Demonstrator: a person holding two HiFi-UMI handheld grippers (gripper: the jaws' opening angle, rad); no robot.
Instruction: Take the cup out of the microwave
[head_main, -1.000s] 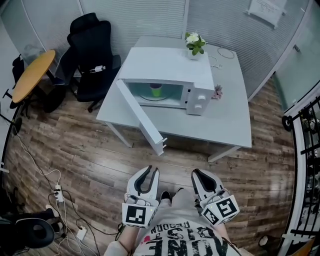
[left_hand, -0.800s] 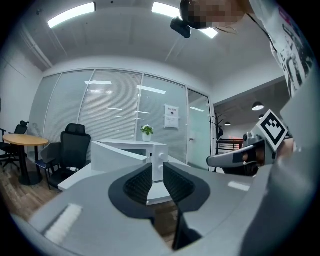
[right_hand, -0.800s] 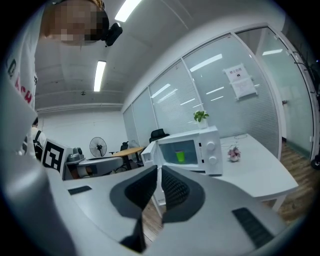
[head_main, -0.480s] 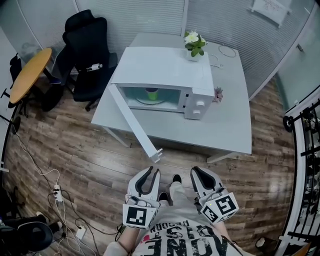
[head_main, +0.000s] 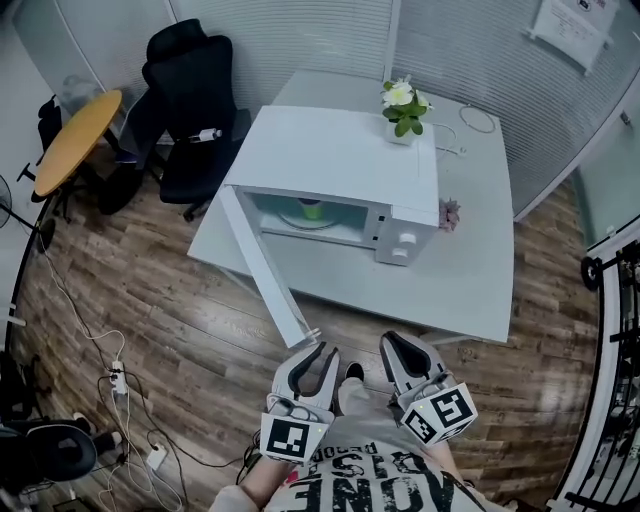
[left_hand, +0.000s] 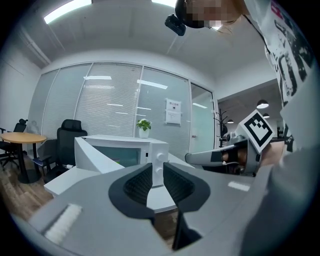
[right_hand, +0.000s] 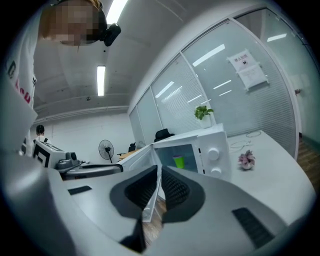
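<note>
- Step in hand: approach, by my read. The microwave (head_main: 330, 165) door (head_main: 262, 265) already hangs open, and neither gripper is near the cavity.
- Cup (head_main: 312, 208): green, upright inside the microwave on the desk (head_main: 470, 270), well apart from both sets of jaws and ahead of them.
- Left gripper (head_main: 318, 352): jaws at a narrow gap, nothing between them.
- Right gripper (head_main: 400, 348): same, narrow and empty (its view has the cup just right of the jaws).
- Next: close in, clear the door's free edge, and widen one set of jaws to cup width before reaching in.
</note>
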